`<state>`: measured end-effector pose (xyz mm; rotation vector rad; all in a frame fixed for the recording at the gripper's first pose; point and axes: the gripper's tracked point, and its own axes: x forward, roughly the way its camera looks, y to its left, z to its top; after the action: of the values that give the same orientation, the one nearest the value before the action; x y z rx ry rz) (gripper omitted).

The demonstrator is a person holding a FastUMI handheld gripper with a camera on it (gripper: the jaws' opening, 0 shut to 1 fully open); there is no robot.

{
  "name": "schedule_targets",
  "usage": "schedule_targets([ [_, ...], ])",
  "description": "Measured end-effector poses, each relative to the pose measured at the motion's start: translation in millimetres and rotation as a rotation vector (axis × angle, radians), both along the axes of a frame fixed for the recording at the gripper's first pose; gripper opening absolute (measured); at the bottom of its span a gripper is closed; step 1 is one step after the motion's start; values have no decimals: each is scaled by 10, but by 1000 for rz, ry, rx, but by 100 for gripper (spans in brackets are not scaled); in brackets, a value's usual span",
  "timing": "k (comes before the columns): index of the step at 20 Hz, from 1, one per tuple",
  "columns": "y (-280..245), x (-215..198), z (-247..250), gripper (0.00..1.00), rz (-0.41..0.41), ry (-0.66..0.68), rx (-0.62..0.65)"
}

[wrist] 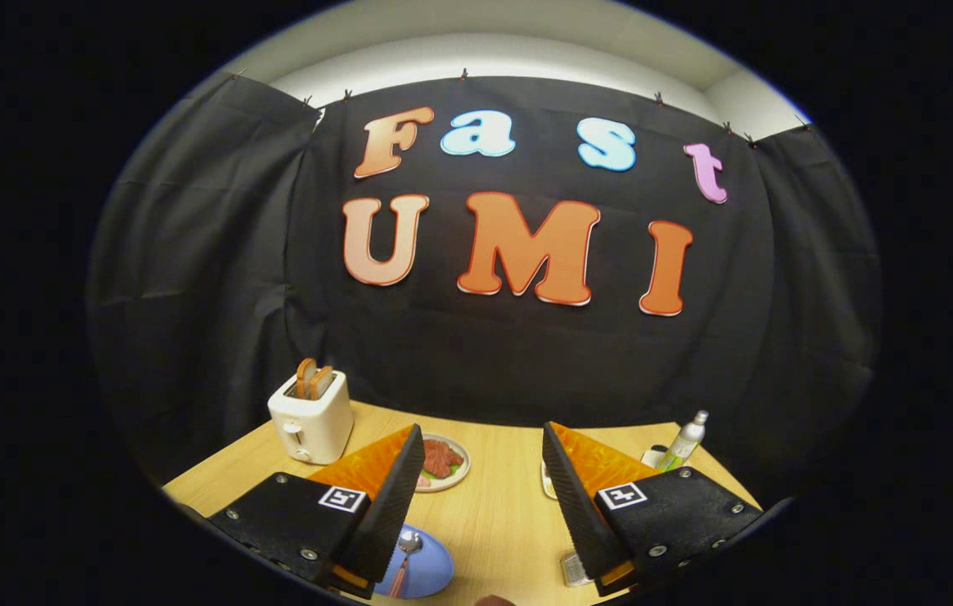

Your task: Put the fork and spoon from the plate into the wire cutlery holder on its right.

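Note:
My gripper [483, 459] hangs above the wooden table with its fingers wide apart and nothing between them. A blue plate [426, 572] lies low on the table, partly hidden behind the left finger [392, 505]. A spoon [407, 547] rests on the plate with its bowl toward the far side; I cannot make out the fork. A small piece of the wire cutlery holder [573, 568] peeks out beside the base of the right finger [573, 497].
A white toaster [311, 417] with bread slices stands at the back left. A plate with red food [443, 461] sits beyond the left finger. A small bottle [683, 442] stands at the back right, with a white dish edge [545, 481] by the right finger.

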<state>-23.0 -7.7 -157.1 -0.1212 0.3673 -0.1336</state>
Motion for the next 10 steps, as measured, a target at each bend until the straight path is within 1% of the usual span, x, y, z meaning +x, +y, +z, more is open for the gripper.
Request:
schedule_targets([
  [5, 179, -275, -703, 85, 0, 130, 28],
  [8, 303, -504, -1229, 85, 0, 259, 59],
  [10, 407, -645, -1496, 85, 9, 326, 79],
])
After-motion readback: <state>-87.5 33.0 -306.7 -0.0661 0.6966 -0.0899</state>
